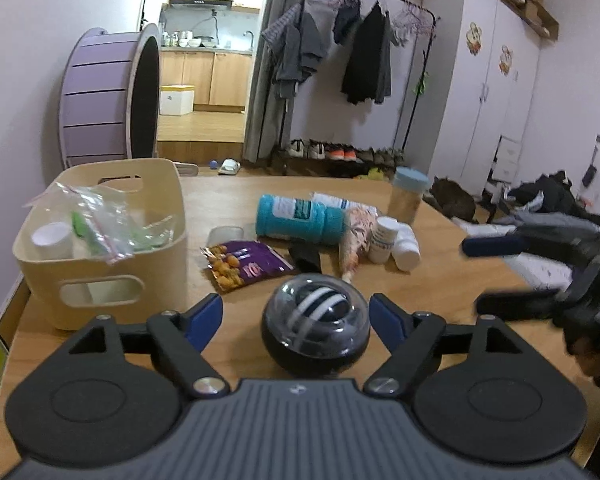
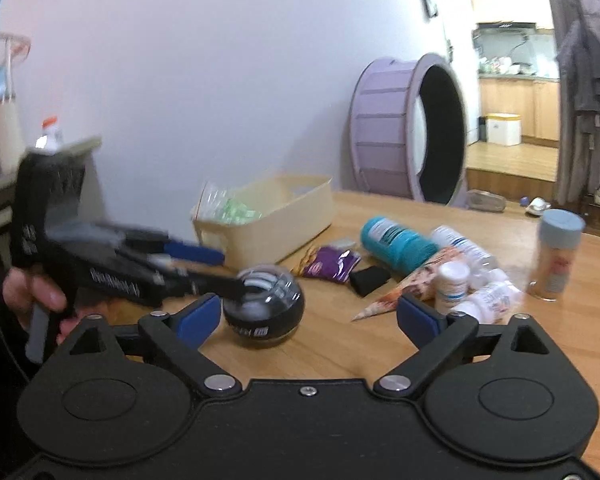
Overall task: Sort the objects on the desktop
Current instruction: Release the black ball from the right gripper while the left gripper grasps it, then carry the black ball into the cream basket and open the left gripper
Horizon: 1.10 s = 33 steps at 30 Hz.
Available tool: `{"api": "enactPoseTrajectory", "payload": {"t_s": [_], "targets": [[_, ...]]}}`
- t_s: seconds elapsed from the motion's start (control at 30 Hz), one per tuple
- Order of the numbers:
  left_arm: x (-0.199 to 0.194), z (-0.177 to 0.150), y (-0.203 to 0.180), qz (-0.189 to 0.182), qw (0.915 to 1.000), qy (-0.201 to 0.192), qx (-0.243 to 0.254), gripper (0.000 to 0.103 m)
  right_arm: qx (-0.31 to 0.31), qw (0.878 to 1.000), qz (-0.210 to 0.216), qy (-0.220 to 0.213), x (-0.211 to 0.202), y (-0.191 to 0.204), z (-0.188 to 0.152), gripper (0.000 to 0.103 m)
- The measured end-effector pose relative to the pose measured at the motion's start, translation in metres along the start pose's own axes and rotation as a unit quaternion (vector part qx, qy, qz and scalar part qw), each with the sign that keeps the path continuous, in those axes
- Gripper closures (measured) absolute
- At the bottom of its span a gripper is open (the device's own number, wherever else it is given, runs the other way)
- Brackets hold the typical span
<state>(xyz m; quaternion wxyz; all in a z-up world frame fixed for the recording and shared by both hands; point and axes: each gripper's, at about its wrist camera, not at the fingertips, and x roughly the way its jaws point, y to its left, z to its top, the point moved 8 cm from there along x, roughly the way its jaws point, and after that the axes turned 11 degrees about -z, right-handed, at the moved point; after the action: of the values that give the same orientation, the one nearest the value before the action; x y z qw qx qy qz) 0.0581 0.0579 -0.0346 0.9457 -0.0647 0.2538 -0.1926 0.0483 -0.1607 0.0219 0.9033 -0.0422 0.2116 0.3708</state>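
A black gyro ball (image 1: 316, 336) with a clear dome sits on the wooden table, between the blue-padded fingers of my left gripper (image 1: 296, 314). The jaws are open, with a gap on each side of the ball. My right gripper (image 1: 484, 274) hovers blurred at the right, open and holding nothing. In the right wrist view my right gripper (image 2: 310, 316) stands open over bare table, to the right of the ball (image 2: 268, 316), and the left gripper (image 2: 220, 270) reaches in from the left. The cream basket (image 1: 100, 280) holds zip bags and a white bottle.
Beyond the ball lie a purple snack packet (image 1: 248, 264), a small black object (image 1: 306, 258), a teal bottle (image 1: 300, 220), a patterned cone (image 1: 354, 244), white pill bottles (image 1: 396, 242) and an upright blue-lidded jar (image 1: 408, 196). A purple wheel (image 1: 100, 92) stands behind the table.
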Motion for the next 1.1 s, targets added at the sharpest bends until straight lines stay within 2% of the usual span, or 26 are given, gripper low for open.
{"api": "enactPoseTrajectory", "payload": {"t_s": [0.17, 0.37, 0.47, 0.53, 0.7, 0.9, 1.1], "targets": [[0.015, -0.003, -0.008, 0.002, 0.9998, 0.016, 0.012, 0.022, 0.027, 0.999, -0.01, -0.025, -0.011, -0.01, 0.005, 0.005], [0.036, -0.011, -0.011, 0.029, 0.9977, 0.05, 0.035, 0.022, 0.036, 0.999, -0.005, -0.023, -0.012, -0.013, 0.004, 0.003], [0.037, -0.012, -0.007, 0.028, 0.9978, 0.052, 0.03, 0.023, 0.033, 0.999, -0.007, -0.025, -0.014, -0.012, 0.002, 0.002], [0.037, -0.011, -0.007, 0.021, 0.9981, 0.051, 0.027, 0.031, 0.036, 0.999, -0.004, -0.025, -0.016, -0.012, 0.003, 0.002], [0.035, -0.01, -0.009, 0.02, 0.9984, 0.047, 0.024, 0.032, 0.038, 0.999, -0.004, -0.03, -0.017, -0.012, 0.005, 0.002], [0.005, 0.014, -0.004, 0.026, 0.9996, -0.006, 0.013, 0.032, 0.044, 0.998, -0.001, -0.034, -0.017, -0.012, 0.007, 0.002], [-0.028, 0.054, 0.015, 0.062, 0.9962, -0.061, 0.006, 0.032, 0.047, 0.998, 0.005, -0.036, -0.012, -0.008, 0.012, 0.002]]}}
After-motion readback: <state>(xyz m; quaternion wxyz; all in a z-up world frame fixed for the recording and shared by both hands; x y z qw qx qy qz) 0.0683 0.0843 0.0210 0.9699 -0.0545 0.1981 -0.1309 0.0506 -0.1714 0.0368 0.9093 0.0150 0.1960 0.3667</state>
